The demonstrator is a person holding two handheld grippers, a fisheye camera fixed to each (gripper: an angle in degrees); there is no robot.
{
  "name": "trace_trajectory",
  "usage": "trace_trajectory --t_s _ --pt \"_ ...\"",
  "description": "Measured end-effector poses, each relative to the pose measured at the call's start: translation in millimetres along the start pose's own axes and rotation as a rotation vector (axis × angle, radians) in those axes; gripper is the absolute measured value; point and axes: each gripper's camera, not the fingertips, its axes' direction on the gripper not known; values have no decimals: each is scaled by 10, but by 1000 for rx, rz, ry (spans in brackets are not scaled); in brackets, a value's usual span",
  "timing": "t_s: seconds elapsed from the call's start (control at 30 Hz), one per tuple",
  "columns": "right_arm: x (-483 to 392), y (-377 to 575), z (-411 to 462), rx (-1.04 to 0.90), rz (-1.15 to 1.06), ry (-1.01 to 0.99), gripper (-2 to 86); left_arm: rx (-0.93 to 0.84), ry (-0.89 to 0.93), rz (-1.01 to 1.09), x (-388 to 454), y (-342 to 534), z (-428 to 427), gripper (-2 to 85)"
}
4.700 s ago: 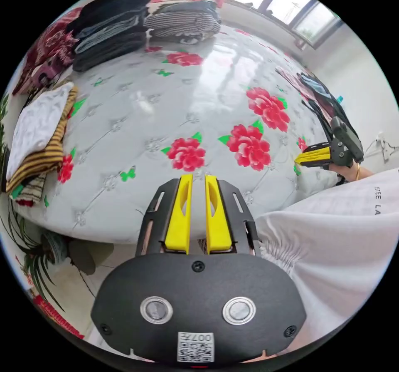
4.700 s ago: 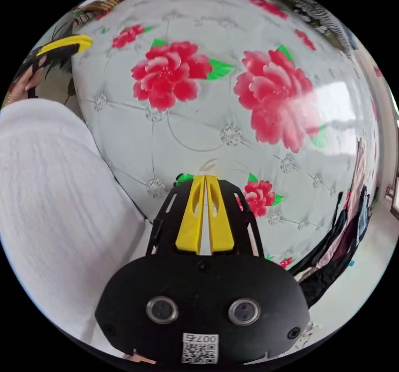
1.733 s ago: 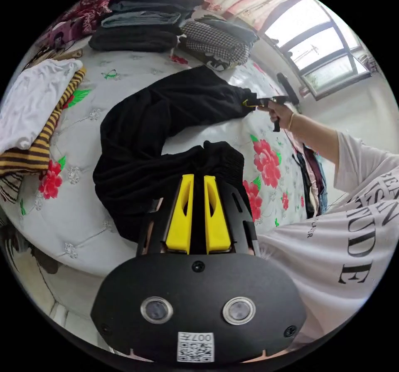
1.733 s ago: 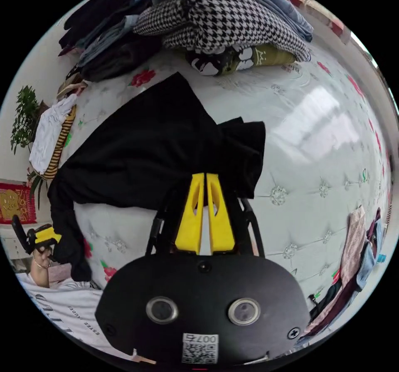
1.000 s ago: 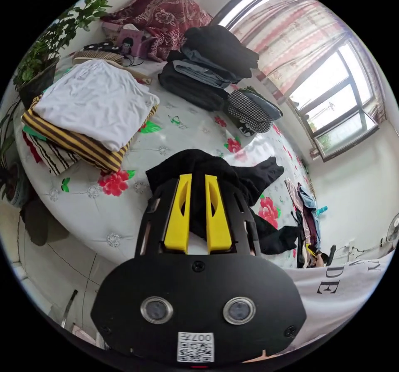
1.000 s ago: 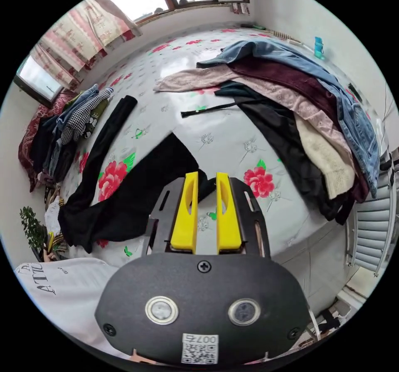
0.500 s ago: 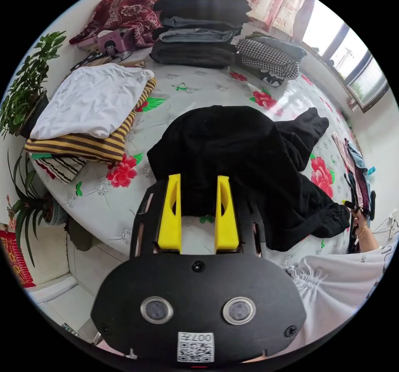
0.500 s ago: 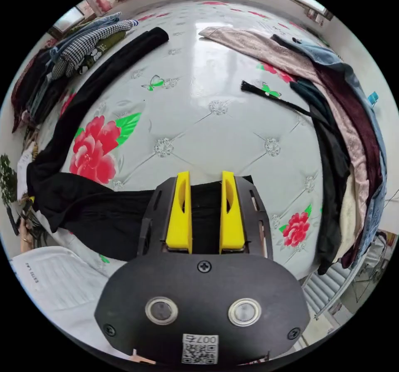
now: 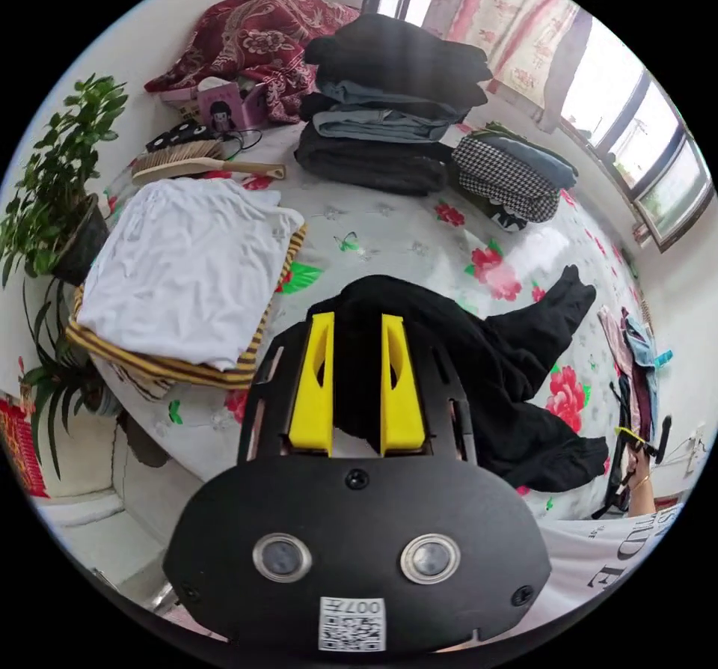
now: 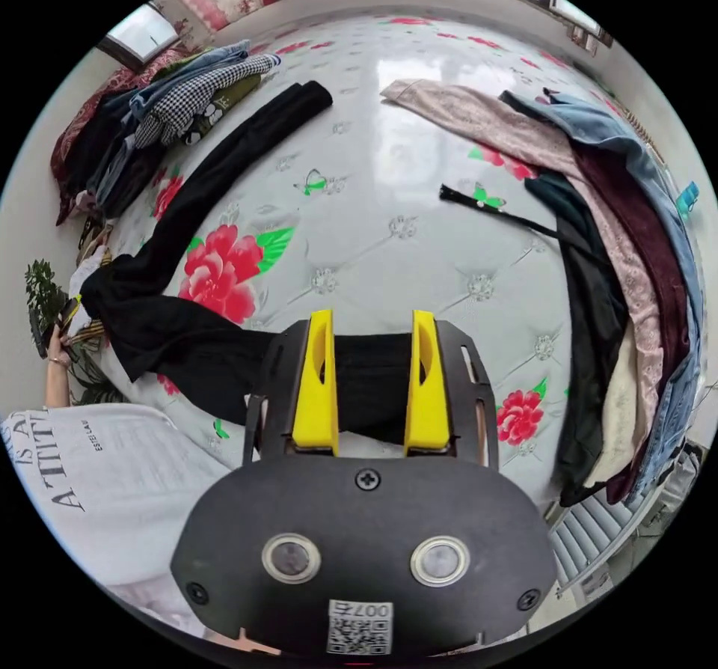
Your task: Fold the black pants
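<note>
The black pants [image 9: 479,355] lie spread on the white flowered bed [image 9: 419,242]. Their waist end is bunched under my left gripper [image 9: 357,317], whose yellow jaws stand apart with black cloth between them. In the right gripper view the pants [image 10: 194,325] reach from the person's side across the bed. One leg runs up toward the folded piles. The other leg's end lies between the wide-open jaws of my right gripper [image 10: 372,315]. The right gripper [image 9: 636,437] shows small at the left gripper view's far right, in a hand.
A folded white shirt on striped clothes [image 9: 187,272], a stack of dark folded clothes [image 9: 389,115] and a houndstooth pile [image 9: 508,175] ring the bed. A plant [image 9: 52,175] stands beside it. Unfolded clothes [image 10: 636,250] hang over the bed's edge, by a black strap [image 10: 508,216].
Both grippers, shut on the pants before, let them down onto the bed and opened. In the last half second the left jaws narrowed a little and the right jaws widened.
</note>
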Motion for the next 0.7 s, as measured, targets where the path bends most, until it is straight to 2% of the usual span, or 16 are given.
trace_trajectory --t_s 0.17,0.23,0.4,0.43,0.5,0.53,0.57,0.7 --pt "-93 232 317 -107 -72 158 78 67 -109 -285 -627 934 -269 83" --pt "-50 194 472 -169 -49 152 68 -4 -36 -314 -765 1053 -201 93" --pt "-80 55 400 -96 -66 26 15 -161 177 -267 -583 1029 355 103" --pt "-104 -5 301 -56 -72 13 9 -186 199 -283 -524 961 498 80" --pt "-142 -80 -21 79 -70 11 3 -226 120 -314 -465 837 578 50" --pt "-157 -105 -332 205 -66 -17 2 -213 129 -286 -441 723 568 33" --pt "-163 -93 -666 337 -60 -52 0 -203 233 -272 -447 598 522 17" --pt "-173 140 -1613 675 -96 -142 -1 7 398 -153 -401 275 -193 -1"
